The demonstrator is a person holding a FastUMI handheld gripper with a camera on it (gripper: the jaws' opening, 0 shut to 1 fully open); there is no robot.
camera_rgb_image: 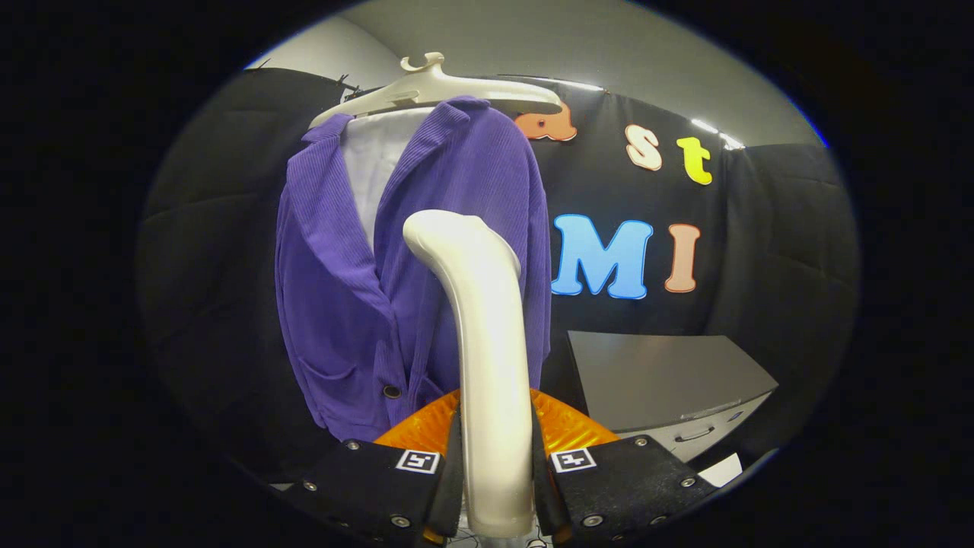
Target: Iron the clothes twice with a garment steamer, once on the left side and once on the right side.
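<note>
A purple corduroy jacket [342,289] hangs on a cream hanger [434,93] in front of the black cloth wall, with a white lining showing at the collar. My gripper [494,476] is shut on the white garment steamer [487,335], both fingers pressing its handle from left and right. The steamer rises upright between the fingers and its curved head bends left toward the jacket's right front panel, about chest height. Whether the head touches the cloth I cannot tell. A dark button [392,391] sits low on the jacket front.
A grey cabinet [670,380] with a drawer handle stands to the right, beyond the fingers and below the wall. A white sheet [721,470] lies near its front corner. The wall is close behind the jacket.
</note>
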